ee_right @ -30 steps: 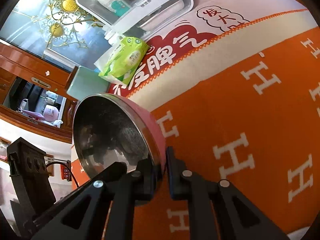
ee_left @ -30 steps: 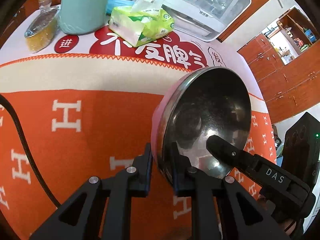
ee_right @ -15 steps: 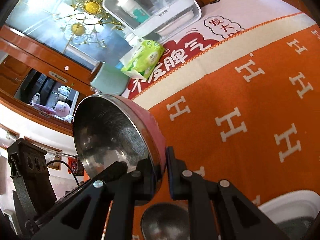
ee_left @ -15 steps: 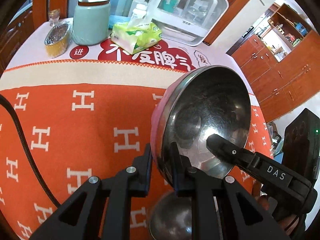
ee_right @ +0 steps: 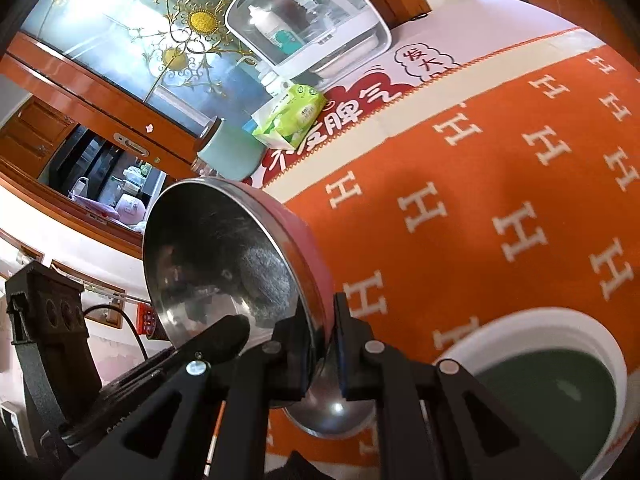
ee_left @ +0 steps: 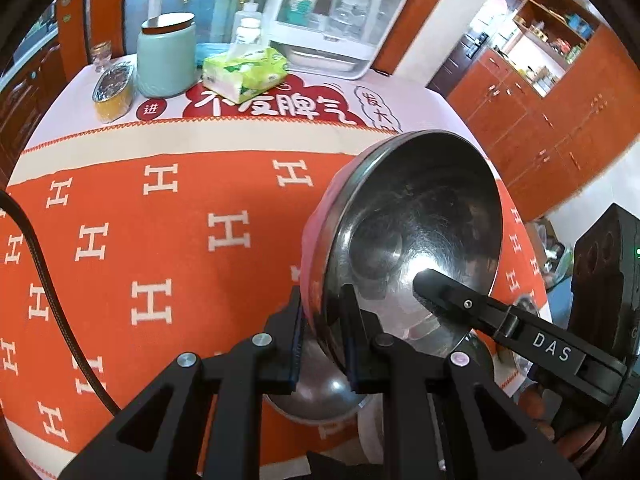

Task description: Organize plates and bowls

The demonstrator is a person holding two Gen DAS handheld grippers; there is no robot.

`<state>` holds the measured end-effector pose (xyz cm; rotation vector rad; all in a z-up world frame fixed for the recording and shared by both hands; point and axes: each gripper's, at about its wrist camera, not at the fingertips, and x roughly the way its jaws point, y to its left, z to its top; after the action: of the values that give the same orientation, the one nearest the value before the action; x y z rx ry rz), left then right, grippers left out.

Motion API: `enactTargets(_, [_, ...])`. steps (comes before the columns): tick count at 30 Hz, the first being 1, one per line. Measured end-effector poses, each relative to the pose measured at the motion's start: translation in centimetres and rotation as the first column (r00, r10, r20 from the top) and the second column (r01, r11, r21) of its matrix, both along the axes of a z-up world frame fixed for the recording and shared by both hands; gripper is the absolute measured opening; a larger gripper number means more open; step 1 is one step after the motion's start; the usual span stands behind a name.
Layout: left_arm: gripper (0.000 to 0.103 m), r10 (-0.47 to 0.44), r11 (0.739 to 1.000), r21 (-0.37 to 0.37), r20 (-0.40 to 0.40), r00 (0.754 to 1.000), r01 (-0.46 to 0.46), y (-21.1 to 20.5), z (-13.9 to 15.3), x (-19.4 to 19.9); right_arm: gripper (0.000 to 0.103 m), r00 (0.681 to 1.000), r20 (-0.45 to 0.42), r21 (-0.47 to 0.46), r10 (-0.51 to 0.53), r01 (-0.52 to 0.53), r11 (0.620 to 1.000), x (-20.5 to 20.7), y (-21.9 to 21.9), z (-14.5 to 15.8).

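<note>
Far left, table edge: foil-topped yellow tub, pale green canister, tissue pack and white storage box are sitting along the back of the table, well apart from the work.

Centre-left: orange H-pattern cloth is lying bare below the arms.

Centre: left gripper is clamping the near rim of the pink-sided steel bowl, 1 finger on the pink outside, 1 inside. The bowl is tilting steeply, mouth turned toward the person's right, clear of the cloth. Likely reason for the rim pinch: thin wall, nothing else to grab.

Below it: a 2nd steel bowl is resting on the cloth, probably the nesting target.

Right: right gripper is pinching the same rim from the opposite side, jaws closed on the wall. 2 grips are probably keeping the slick bowl from swinging.

Far right: white-rimmed green dish is sitting on the cloth, just beside the lower bowl.

Judgement: mid-carry, stacking not yet done.
</note>
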<state>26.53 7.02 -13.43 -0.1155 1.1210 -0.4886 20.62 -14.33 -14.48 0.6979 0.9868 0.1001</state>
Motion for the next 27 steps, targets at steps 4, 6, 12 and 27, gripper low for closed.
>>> enactTargets(4, [0.015, -0.029, 1.0, 0.001, -0.004, 1.0, 0.029, -1.0, 0.4, -1.7, 0.01, 1.0, -0.009, -0.021, -0.006, 0.006, 1.0, -2.1, -0.7, 0.5])
enactTargets(6, [0.015, -0.047, 0.999, 0.0, -0.005, 0.999, 0.047, -1.7, 0.6, -2.4, 0.01, 1.0, -0.011, -0.03, -0.013, 0.013, 0.999, -3.1, -1.3, 0.7])
enactTargets(12, [0.015, -0.104, 0.995, -0.016, -0.002, 0.995, 0.104, -4.3, 1.2, -4.5, 0.01, 0.999, -0.007, -0.065, -0.047, 0.046, 0.997, -5.7, -3.2, 1.8])
enactTargets(27, [0.016, -0.183, 0.983, -0.025, -0.021, 0.983, 0.183, -12.6, 1.7, -9.4, 0.011, 0.994, -0.037, -0.087, -0.107, 0.104, 0.991, -11.3, -10.2, 2.5])
